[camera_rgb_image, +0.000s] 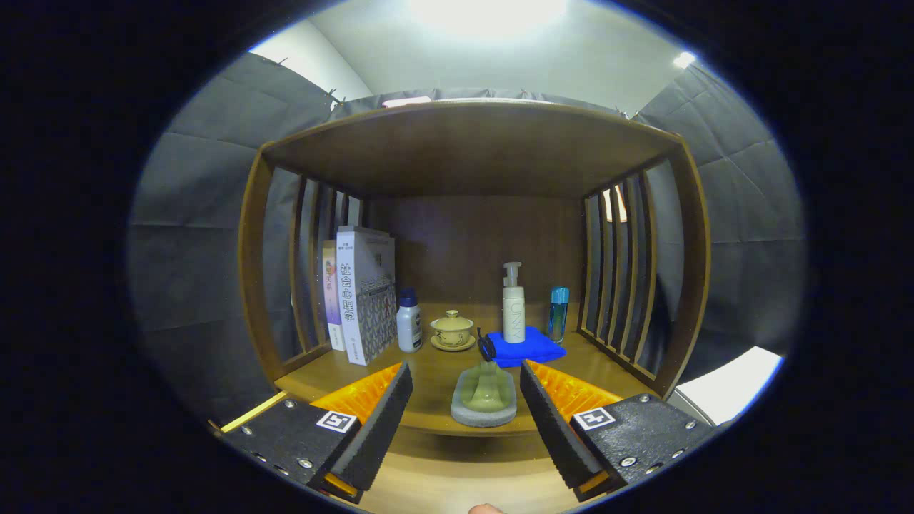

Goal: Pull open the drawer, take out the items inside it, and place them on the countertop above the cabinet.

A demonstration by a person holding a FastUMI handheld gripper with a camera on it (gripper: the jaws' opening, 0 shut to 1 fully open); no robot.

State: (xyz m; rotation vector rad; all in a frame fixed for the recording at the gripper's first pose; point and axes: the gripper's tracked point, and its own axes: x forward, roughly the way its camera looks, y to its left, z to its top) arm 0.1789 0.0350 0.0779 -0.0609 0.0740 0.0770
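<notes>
Hand-held gripper [465, 400] before the cabinet worktop [435, 371].
Fingers spread wide, gripping nothing; grey-green dish [484, 397] sits between them.

A white book [360, 300] reads 社会心理学; the spread tool [465, 370] bears markers [336, 421].

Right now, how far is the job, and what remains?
Several items stand on the countertop, including a green dish just ahead of the open tongs, which hold nothing. Whether it came from the drawer, and what remains inside, I cannot tell.
</notes>
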